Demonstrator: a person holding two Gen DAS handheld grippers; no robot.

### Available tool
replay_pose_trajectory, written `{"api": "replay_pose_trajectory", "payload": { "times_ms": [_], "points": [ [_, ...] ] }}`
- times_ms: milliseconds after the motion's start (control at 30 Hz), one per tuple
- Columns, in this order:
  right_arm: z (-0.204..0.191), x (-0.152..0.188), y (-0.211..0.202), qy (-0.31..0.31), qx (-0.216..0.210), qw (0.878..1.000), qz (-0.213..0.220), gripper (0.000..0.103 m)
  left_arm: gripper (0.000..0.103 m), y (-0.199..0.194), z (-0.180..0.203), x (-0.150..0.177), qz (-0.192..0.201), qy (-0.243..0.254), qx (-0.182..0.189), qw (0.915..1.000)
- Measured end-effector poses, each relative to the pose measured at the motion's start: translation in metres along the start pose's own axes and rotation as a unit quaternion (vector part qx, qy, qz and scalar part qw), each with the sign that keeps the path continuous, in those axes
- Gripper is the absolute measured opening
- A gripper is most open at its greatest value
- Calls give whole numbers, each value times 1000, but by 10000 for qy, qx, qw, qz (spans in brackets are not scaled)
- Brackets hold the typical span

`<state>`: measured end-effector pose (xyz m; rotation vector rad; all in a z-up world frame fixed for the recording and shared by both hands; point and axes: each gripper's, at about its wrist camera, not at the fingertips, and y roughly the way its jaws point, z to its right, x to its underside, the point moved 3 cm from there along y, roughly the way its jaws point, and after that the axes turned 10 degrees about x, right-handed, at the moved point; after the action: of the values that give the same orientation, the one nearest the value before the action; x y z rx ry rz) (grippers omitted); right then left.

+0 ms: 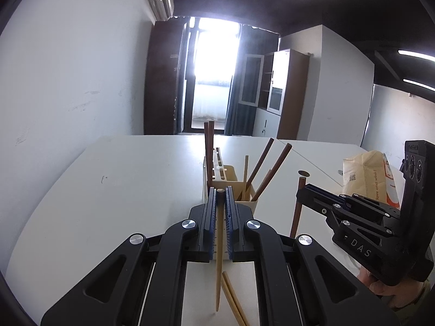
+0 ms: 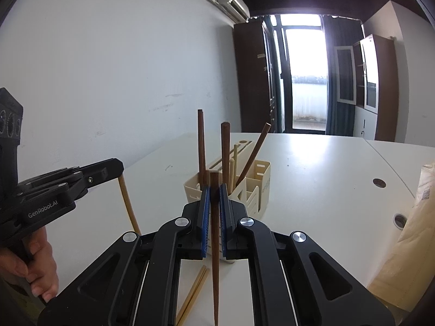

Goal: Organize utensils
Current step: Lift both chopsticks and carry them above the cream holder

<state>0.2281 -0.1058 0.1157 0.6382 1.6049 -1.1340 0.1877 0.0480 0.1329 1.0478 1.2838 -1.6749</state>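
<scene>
Evidently both grippers are closed on 1 chopstick apiece. The left gripper (image 1: 220, 191) pinches a light bamboo chopstick (image 1: 218, 271) near its blunt top, so the long tapered end hangs down toward 6 o'clock in its own view, clear of the white table (image 1: 122, 190). The right gripper (image 2: 214, 187) clamps a dark wooden chopstick (image 2: 215, 258) the same way, top just proud of the blue pads, point dangling at 6 o'clock. Gripping near the thick end probably leaves the narrow tip free to be steered into a slot.

Straight ahead at 12 o'clock of each gripper stands the cream utensil holder (image 2: 261, 187), an open, divided caddy. Already in it are several dark chopsticks: 2 stand upright at the left compartment, others lean toward 1 o'clock, and at least 1 pale stick stands among them. They lean because the compartments are wider than the sticks.

At 6 o'clock, lying flat on the table beneath the grippers, is a pair of light chopsticks (image 1: 233, 298), not yet collected. A paper bag (image 1: 367, 176) sits at 3 o'clock in the left view, well apart from the holder. A hand (image 2: 35, 266) shows on the left tool's handle.

My judgement: each stick hangs near-vertical so it can drop tip-first into the holder.
</scene>
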Motion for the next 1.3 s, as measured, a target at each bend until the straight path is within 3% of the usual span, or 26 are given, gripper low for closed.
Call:
{"api": "replay_pose_trajectory", "payload": {
  "times_ms": [500,867,1300],
  "points": [
    [-3,-56,-25,-110,30,9976,678,8,6,-10,28,-51,591,459,80,9972],
    [-2,-71,-24,-170,-62,9959,891,8,6,-10,21,-66,936,454,107,9945],
    [-7,-90,-49,12,-343,9858,1643,8,6,-22,24,-82,1409,496,188,9886]
  ]
}}
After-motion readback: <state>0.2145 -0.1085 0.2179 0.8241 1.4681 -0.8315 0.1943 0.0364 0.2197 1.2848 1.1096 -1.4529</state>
